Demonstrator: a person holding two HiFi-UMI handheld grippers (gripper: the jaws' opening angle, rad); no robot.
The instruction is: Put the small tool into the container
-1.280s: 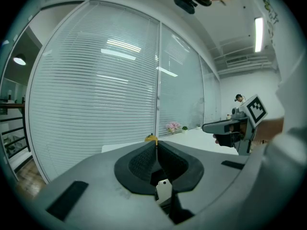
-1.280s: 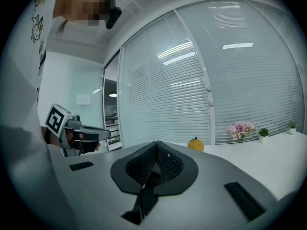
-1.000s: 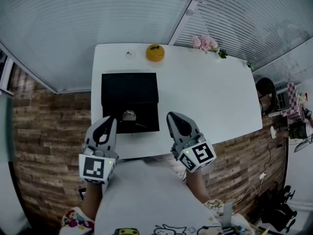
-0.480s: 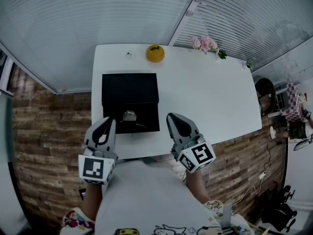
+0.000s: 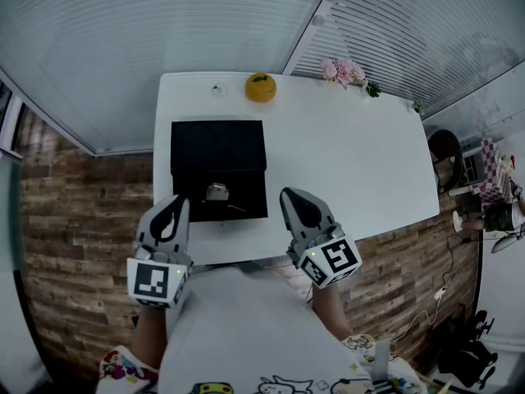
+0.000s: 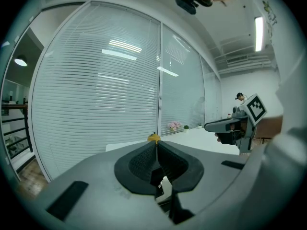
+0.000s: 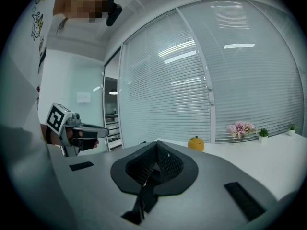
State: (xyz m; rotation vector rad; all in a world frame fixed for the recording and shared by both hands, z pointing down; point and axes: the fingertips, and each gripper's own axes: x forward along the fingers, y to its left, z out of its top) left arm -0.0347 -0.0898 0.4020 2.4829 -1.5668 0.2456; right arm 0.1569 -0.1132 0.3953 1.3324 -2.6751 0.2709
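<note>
Head view, looking down on a white tabletop (image 5: 344, 162), nothing being held right now

Black container (image 5: 217, 150) sits on the tabletop's left half. The left gripper (image 5: 175, 208) and right gripper (image 5: 294, 199) both hang over the near edge, jaws pressed together with nothing between them. There's a yellow-orange fruit-looking thing (image 5: 260, 87) at the far edge. The small tool (image 5: 216, 192) is lying inside the container, close to its front wall.

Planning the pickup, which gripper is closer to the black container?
Left. The left gripper is by the near left corner of the black container; the right gripper is off its right side, apart from it.
</note>
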